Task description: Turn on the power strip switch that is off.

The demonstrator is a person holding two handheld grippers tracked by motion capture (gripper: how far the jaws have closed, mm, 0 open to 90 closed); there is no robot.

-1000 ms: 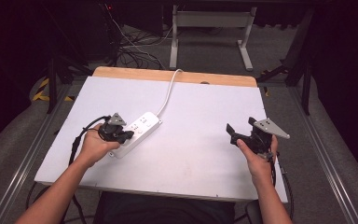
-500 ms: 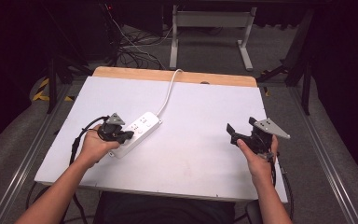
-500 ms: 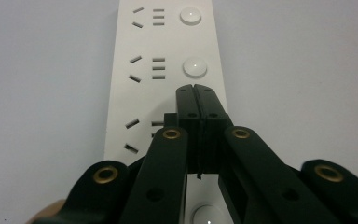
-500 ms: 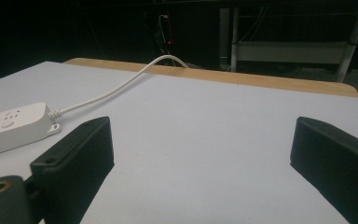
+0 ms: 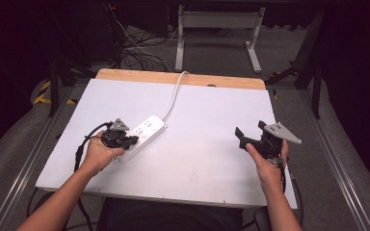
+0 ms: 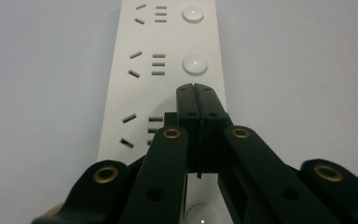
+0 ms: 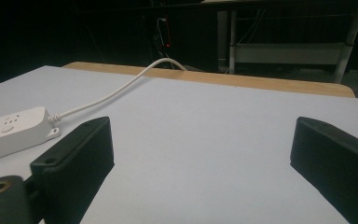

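A white power strip (image 5: 143, 133) lies slantwise on the left half of the white table (image 5: 212, 110). Its cable (image 5: 174, 94) runs off over the far edge. My left gripper (image 5: 134, 140) is shut with nothing in it, and its tips rest over the strip's near end. In the left gripper view the joined tips (image 6: 196, 88) sit just short of a round button (image 6: 195, 64) on the power strip (image 6: 168, 42), beside the socket slots. My right gripper (image 5: 249, 131) hovers open at the right side of the table, with only bare table between its fingers (image 7: 74, 156).
The right gripper view has the strip's end (image 7: 9, 127) at far left and the cable (image 7: 121, 89) arcing to the wooden back edge (image 7: 261, 83). Beyond the table are dark floor, loose cables (image 5: 139, 53) and a metal stand (image 5: 217, 21).
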